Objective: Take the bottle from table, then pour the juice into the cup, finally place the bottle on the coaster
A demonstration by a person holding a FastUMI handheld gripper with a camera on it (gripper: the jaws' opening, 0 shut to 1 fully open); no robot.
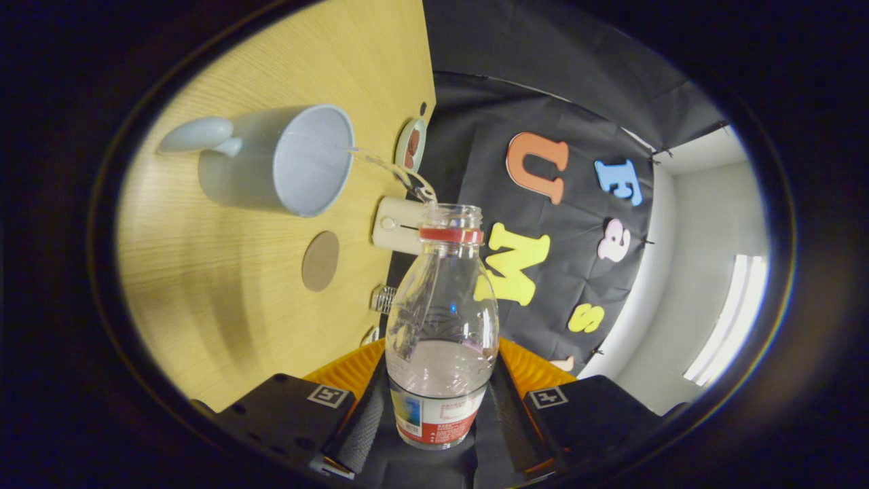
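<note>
- Gripper [441, 414]: both black fingers [360, 424] pressed against the lower body of the bottle [441, 326], one on each side; jaws closed on it at the labelled band.
- Bottle: clear plastic, red ring under the neck, cap off, red and white label near the base between the fingers. Held tipped, mouth directed toward the cup [278, 159].
- Liquid: clear, pooled in the lower part of the bottle; thin stream [390, 166] leaving the mouth and reaching the rim of the cup.
- Cup: pale grey-blue mug with handle, standing on the wooden table [224, 272], beyond the bottle mouth; opening turned toward the bottle. Level inside the cup not readable.
- Coaster [320, 261]: round, brown, flat on the table, near the cup on the side facing the bottle, apart from it, bare.
- Small cream box [396, 225]: at the table edge just beside the bottle neck, beyond the coaster from the cup.
- Small round dish [410, 144]: at the table edge, near the cup rim; contents possibly reddish, too small to confirm.
- Small metal item [383, 299]: at the table edge beside the bottle shoulder; type unclear.
</note>
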